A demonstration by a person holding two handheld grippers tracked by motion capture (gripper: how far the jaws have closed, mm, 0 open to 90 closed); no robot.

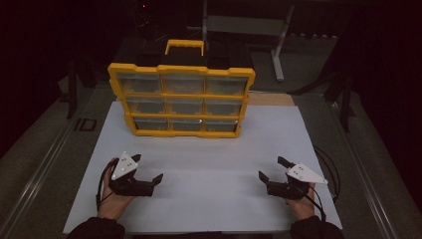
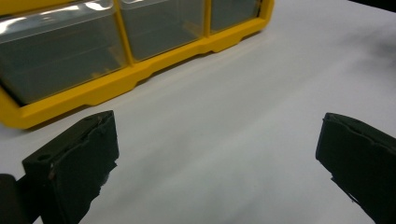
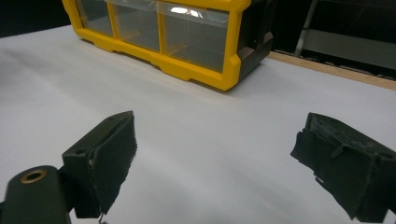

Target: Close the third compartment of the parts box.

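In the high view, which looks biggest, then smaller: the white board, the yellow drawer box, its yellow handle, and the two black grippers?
1. White flat board
2. Yellow plastic organizer box with clear drawers
3. Left black gripper and right black gripper: they look alike, so no ranking between them
4. Yellow handle, though it sits farther away, so that is unsure

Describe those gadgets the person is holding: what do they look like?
Each is a black hand-held gripper: the left hand-held gripper and the right hand-held gripper both carry a pale grey three-cornered plate with small dark dots on top. Two blocky black jaws end each one, their pads rough-edged in the gripper views. Thin black cables loop from them. The person wears dark sleeves.
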